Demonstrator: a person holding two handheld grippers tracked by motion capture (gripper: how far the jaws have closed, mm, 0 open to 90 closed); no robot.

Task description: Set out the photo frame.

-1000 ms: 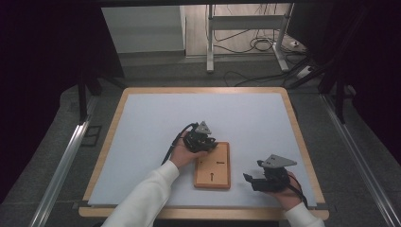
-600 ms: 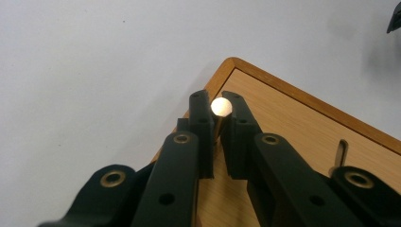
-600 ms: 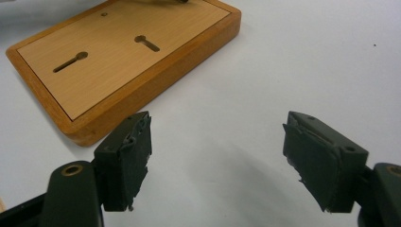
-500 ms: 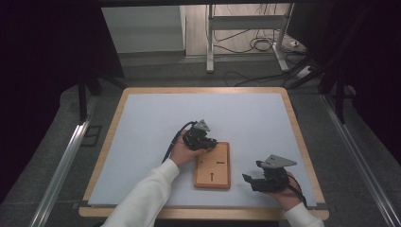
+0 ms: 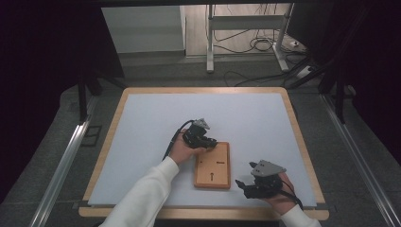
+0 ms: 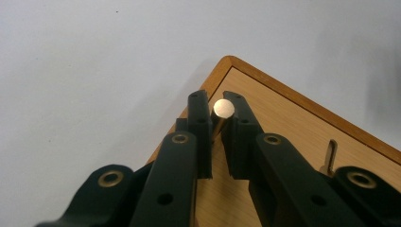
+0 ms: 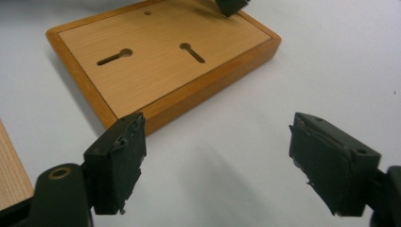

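A flat wooden board [image 5: 213, 165] with two keyhole slots [image 7: 115, 56] and a small hole [image 7: 148, 13] lies on the white mat near the front. My left gripper [image 5: 213, 142] hangs over the board's far left corner [image 6: 283, 123]. In the left gripper view its jaws are shut on a small pale round-ended peg [image 6: 223, 109], which stands out between the fingertips. My right gripper [image 5: 242, 183] rests on the mat just right of the board's near end. It stands wide open [image 7: 217, 127] with nothing between its fingers, facing the board's edge.
The white mat [image 5: 142, 142] covers a wooden-rimmed table [image 5: 302, 142]. Bare mat spreads behind and to the left of the board. A metal stand and cables [image 5: 250, 42] sit on the floor beyond the table. The left gripper's tip [image 7: 231, 5] shows at the board's far side.
The right gripper has edged slightly left toward the board. The left gripper holds almost the same place over the board's corner.
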